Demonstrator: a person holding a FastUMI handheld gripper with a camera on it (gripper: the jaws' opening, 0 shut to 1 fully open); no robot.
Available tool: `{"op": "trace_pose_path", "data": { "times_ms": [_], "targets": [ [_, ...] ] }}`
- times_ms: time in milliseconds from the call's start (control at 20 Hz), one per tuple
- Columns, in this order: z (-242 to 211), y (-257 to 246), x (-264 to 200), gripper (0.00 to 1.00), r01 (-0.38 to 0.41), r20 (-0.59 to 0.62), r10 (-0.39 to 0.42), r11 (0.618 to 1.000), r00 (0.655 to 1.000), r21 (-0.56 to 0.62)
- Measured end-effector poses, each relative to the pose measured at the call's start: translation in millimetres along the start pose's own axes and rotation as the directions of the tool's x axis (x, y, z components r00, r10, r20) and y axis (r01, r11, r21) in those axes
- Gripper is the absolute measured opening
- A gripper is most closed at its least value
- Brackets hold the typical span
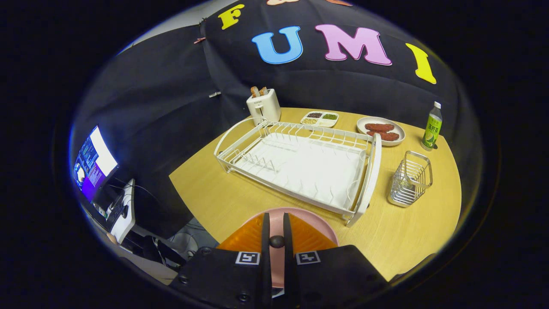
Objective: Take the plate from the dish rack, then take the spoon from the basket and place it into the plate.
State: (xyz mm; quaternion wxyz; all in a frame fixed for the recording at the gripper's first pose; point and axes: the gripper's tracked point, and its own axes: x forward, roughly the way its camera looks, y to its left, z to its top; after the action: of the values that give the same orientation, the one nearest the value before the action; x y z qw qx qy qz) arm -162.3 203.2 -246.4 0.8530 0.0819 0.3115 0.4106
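A pink plate [321, 226] lies on the wooden table at the near edge, just in front of the white dish rack [300, 165]. My gripper [276, 216] hangs right over the plate with its fingers almost together. Pinched between them is a small dark rounded piece [276, 241] that looks like the end of the spoon; the remainder of the spoon is hidden. The dish rack holds no dishes. To the right of the rack, beyond the fingers, the wire basket [411, 178] stands upright with nothing showing inside.
At the back of the table stand a white toaster [263, 106], a divided tray of grains [320, 119], a plate with red patties [381, 130] and a green bottle [432, 127]. Off the table's left edge sits a lit monitor [92, 165].
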Motion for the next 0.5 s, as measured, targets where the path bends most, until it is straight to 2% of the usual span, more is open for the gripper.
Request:
{"op": "trace_pose_path", "data": {
  "times_ms": [100, 350, 500],
  "targets": [
    [-12, -7, -4, 0.16, 0.016, -0.010, -0.015, 1.000, 1.000, 0.009],
    [-23, -15, 5, 0.24, 0.039, -0.015, -0.039, 0.999, 0.999, 0.020],
    [-30, -30, 12, 0.28, 0.092, -0.044, -0.093, 0.996, 0.995, -0.007]
  ]
}}
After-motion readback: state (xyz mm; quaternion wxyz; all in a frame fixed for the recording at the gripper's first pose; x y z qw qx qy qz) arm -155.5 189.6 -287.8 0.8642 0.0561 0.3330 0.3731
